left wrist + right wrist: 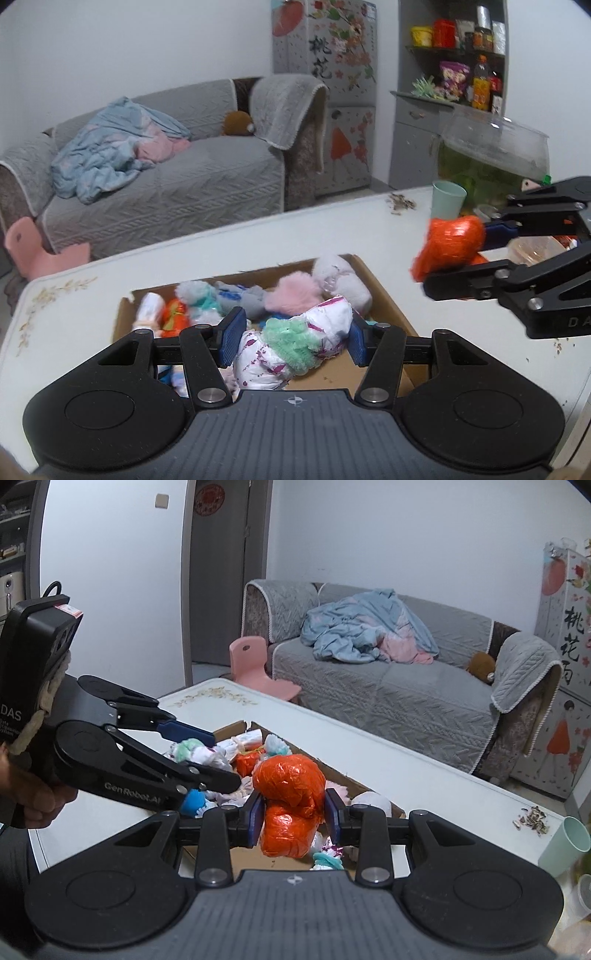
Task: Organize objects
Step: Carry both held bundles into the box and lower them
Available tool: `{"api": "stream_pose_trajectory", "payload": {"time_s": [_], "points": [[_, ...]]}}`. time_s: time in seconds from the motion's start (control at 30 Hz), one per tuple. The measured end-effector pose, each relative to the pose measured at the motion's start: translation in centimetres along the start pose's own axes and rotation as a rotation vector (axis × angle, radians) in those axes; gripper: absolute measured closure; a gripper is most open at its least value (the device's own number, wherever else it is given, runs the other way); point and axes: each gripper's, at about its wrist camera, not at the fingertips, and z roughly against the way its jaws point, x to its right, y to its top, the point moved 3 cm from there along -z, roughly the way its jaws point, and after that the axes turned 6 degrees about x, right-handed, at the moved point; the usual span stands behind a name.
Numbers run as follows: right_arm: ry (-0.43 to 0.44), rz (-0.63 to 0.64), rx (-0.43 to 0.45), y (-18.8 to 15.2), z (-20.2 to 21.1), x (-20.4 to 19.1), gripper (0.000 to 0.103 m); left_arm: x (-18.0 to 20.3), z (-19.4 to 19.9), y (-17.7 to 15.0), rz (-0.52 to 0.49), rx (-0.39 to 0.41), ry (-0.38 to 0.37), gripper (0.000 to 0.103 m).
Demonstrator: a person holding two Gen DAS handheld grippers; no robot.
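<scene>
The left gripper (293,338) clamps a soft white bundle (291,345), crinkled cloth with purple marks and a fuzzy mint-green tuft on its front; the ribbed blue pads (231,339) press its two sides. It hangs just above a shallow brown cardboard box (384,295) on a glossy white table (240,240) with a faint floral print at its left corner.

The box holds a heap of small soft things: a fluffy pink pompom (291,295), a pale lilac plush lump (343,280) at the far right corner, a grey-and-teal furry piece (199,293), and a small orange packet (173,317) at the left.

The right gripper (293,812) is closed on an orange bundle (291,797), two rounded lumps of wrinkled, shiny plastic wrap stacked one on the other, with the dark blue pads (256,816) squeezing its lower half. In the left view it is held in the air to the right of the box, over the table.

On the far right of the table stand a smooth mint-green cup (447,199), a clear plastic tank (495,147) with green inside, and a scatter of seed husks (400,203).

Beyond the table is a grey sofa (177,177) with a quilted cover, a crumpled blue blanket (107,155) on it, and a moulded pink chair (33,243) at its left end.
</scene>
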Motion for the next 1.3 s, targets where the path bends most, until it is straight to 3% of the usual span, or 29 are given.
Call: {"api": "stream_pose_trajectory", "payload": {"time_s": [0.23, 0.53, 0.93, 1.3], "points": [[0.023, 0.001, -0.082, -1.2, -2.3, 0.2, 0.072, 0.3, -3.3, -1.3, -0.012, -0.104, -0.093, 0.041], [0.055, 0.01, -0.176, -3.0, -4.4, 0.1, 0.072, 0.6, -6.3, -4.0, -0.034, -0.207, -0.155, 0.041], [0.092, 0.02, -0.312, -6.2, -8.0, 0.6, 0.072, 0.0, -9.7, -6.6, -0.022, -0.262, -0.131, 0.041], [0.064, 0.077, -0.362, -7.3, -8.8, 0.6, 0.071, 0.8, -10.3, -7.2, -0.033, -0.218, -0.064, 0.041]]}}
